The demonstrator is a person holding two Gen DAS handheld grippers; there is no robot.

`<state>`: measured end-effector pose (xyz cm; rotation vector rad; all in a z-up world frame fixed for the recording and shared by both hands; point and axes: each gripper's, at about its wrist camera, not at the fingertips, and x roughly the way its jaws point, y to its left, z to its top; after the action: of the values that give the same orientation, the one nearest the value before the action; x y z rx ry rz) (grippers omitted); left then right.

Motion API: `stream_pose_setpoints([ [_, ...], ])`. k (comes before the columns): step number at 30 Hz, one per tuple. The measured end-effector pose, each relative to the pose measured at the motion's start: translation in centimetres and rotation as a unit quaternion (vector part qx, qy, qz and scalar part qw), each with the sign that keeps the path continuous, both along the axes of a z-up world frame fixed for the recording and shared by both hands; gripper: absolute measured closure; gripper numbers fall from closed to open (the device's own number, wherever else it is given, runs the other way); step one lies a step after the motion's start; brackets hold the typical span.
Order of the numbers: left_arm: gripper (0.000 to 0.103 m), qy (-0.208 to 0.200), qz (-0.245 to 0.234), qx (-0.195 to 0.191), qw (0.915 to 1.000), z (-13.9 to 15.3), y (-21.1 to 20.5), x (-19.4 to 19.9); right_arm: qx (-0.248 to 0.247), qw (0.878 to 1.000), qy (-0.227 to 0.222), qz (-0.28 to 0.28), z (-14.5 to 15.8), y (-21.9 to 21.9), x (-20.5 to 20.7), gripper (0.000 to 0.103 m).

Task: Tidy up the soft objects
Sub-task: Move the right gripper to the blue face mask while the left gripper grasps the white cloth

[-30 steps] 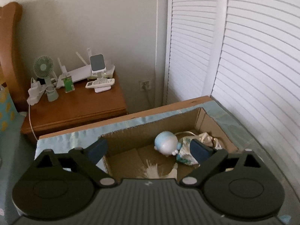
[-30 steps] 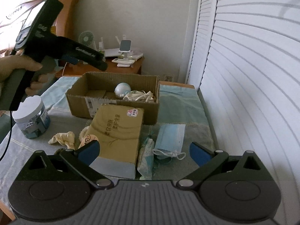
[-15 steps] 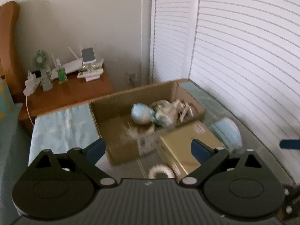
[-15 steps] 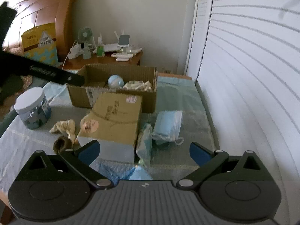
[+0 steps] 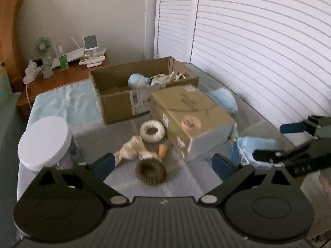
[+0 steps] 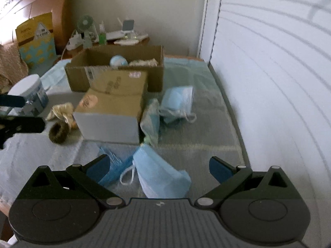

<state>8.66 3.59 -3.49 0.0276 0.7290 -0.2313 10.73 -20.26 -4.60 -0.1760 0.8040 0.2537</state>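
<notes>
My left gripper is open and empty above a brown furry scrunchie. Just beyond lie a cream scrunchie, a white furry ring and a small orange piece. My right gripper is open and empty over a blue face mask. Another blue mask lies further on. The open cardboard box at the back holds a pale blue plush and crumpled fabric. The right gripper also shows at the right of the left wrist view.
A closed cardboard parcel lies in front of the open box. A white-lidded jar stands at the left. A wooden nightstand with a fan and gadgets is behind. White louvred doors run along the right.
My left gripper has pulled back from over the open box and now looks down on the scrunchies. My right gripper has drawn back and lowered over the near blue mask.
</notes>
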Motion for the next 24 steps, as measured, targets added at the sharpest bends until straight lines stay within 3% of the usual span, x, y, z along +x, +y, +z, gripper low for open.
stream_pose_setpoints([
  [13, 0.003, 0.029, -0.065, -0.002, 0.9975, -1.3, -1.6, -2.3, -0.031, 0.999, 0.036, -0.017, -3.4, -1.2, 0.9, 0.000],
  [24, 0.003, 0.058, -0.164, -0.002, 0.9848, -3.3, -5.7, -2.2, -0.009, 0.999, 0.035, 0.002, -4.6, -3.0, 0.4, 0.000],
])
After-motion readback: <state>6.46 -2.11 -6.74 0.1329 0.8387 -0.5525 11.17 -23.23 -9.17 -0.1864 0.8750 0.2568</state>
